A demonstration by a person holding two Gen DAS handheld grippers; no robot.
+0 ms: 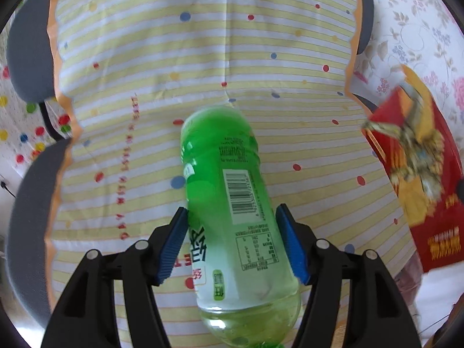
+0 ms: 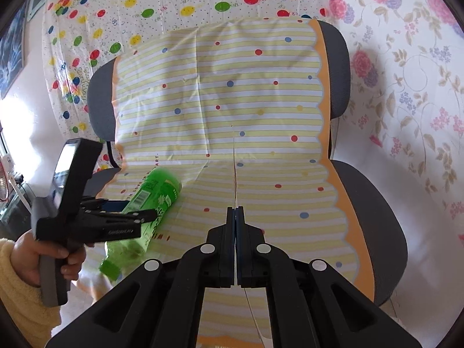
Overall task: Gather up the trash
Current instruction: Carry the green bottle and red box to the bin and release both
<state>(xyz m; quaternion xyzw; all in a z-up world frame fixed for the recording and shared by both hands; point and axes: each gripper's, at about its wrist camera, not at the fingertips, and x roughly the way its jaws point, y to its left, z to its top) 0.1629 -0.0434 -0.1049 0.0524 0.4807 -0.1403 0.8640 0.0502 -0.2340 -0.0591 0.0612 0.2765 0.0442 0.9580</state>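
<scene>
A green plastic bottle (image 1: 229,174) with a white label and a barcode lies between the blue pads of my left gripper (image 1: 232,211), which is shut on its body. In the right wrist view the same bottle (image 2: 156,191) hangs tilted over the left edge of the chair seat, cap end low, gripped by the left gripper (image 2: 136,207) in a person's hand (image 2: 58,258). My right gripper (image 2: 235,208) is shut with nothing in it, pointing at the middle of the seat.
A grey office chair (image 2: 374,217) is draped with a yellow-striped dotted cover (image 2: 232,116). A red and gold package (image 1: 417,174) shows at the right of the left wrist view. Balloon-print cloth (image 2: 145,0) and floral cloth (image 2: 406,87) hang behind.
</scene>
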